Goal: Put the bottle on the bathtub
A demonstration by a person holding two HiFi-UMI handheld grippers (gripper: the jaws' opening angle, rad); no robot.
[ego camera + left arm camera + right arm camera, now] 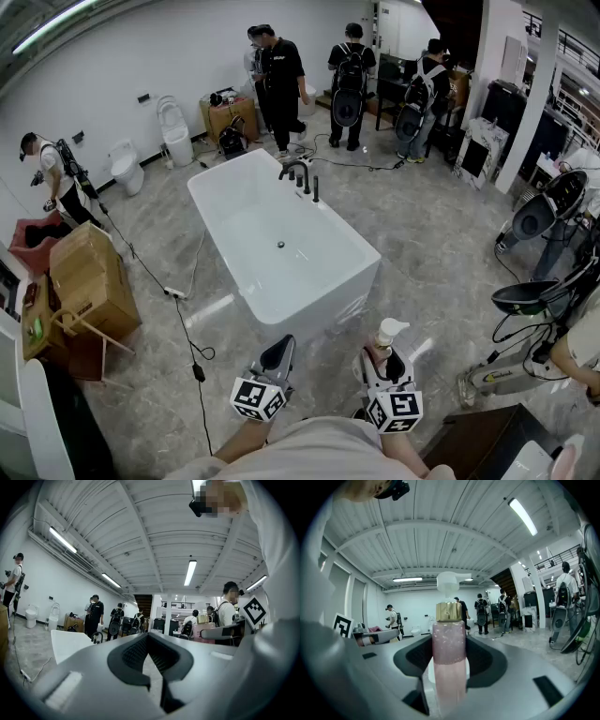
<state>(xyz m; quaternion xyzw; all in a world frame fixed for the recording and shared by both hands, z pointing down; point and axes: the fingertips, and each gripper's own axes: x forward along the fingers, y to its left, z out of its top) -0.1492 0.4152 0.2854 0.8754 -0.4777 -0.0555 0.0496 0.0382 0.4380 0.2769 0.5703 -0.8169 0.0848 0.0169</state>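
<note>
A pink pump bottle (449, 644) with a gold collar and a white pump head stands upright between the jaws of my right gripper (450, 641), which is shut on it. In the head view the bottle (386, 337) and right gripper (382, 361) hover near the bottom, just short of the near right corner of the white bathtub (319, 300). My left gripper (278, 354) is beside it on the left, near the tub's near end. Its jaws meet at the tips with nothing in them (147, 637). The left gripper view shows the tub (65, 644) ahead on the left.
A black faucet (298, 173) stands on the tub's far rim. A cardboard box (89, 281) and a floor cable (187, 319) lie left of the tub. Toilets (127, 167) line the left wall. Several people (281, 75) stand at the back. Stands and gear (534, 300) crowd the right.
</note>
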